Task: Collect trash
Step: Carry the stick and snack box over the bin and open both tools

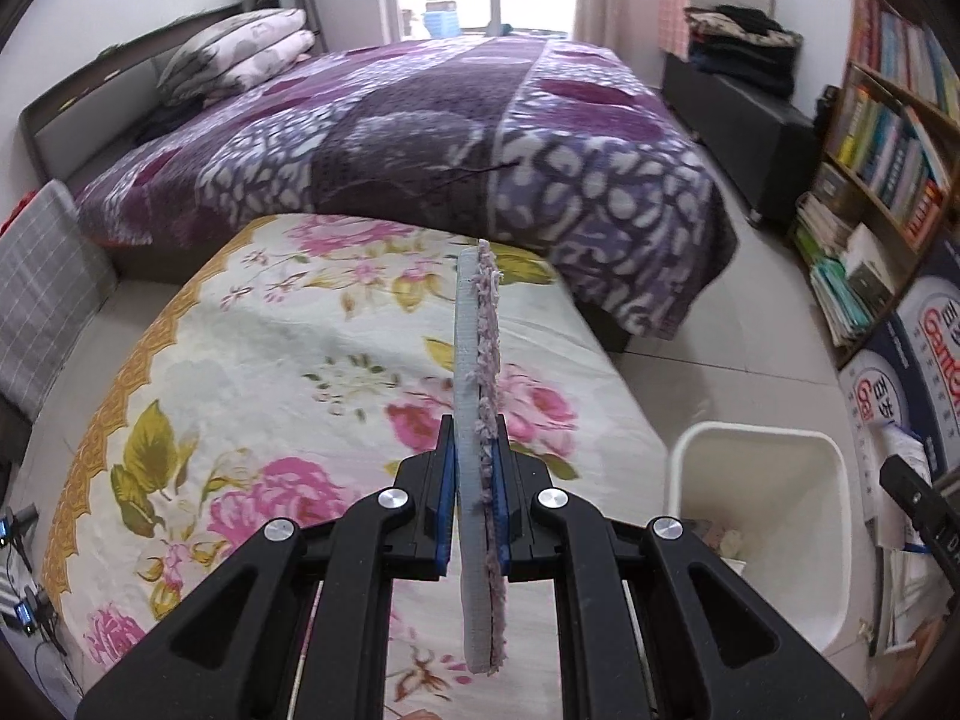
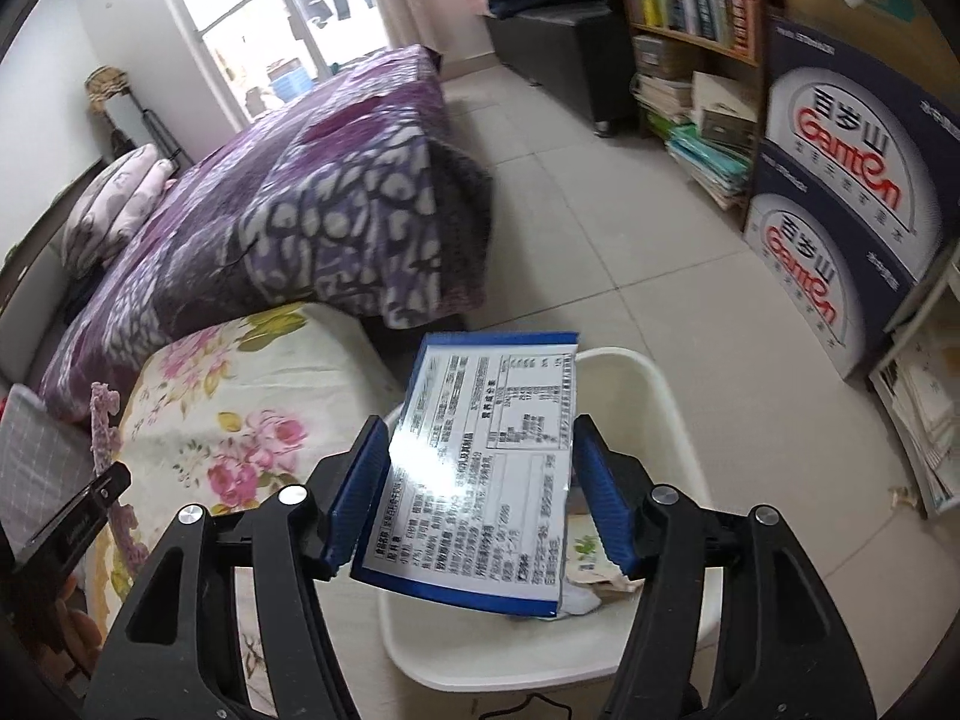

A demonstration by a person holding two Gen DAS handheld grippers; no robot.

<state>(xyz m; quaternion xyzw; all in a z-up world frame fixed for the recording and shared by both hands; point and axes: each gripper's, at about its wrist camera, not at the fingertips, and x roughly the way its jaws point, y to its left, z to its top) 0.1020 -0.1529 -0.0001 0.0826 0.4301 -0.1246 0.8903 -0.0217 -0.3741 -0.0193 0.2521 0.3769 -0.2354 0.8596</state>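
Note:
My left gripper (image 1: 474, 456) is shut on a flat mop pad (image 1: 474, 360), grey-backed with purple tufts, held edge-on above the floral-covered table (image 1: 270, 372). The pad's purple fringe also shows in the right wrist view (image 2: 105, 420). My right gripper (image 2: 480, 462) holds a blue-edged printed packet (image 2: 486, 468) between its blue pads, directly above the white trash bin (image 2: 660, 396). The bin (image 1: 762, 516) stands on the floor right of the table and holds some paper scraps (image 2: 594, 564).
A bed with a purple blanket (image 1: 450, 138) lies beyond the table. A bookshelf (image 1: 888, 138), stacked blue-and-white boxes (image 2: 852, 192) and piled papers line the right wall. A grey checked cushion (image 1: 42, 294) sits at the left. Tiled floor (image 2: 630, 228) lies between bed and shelf.

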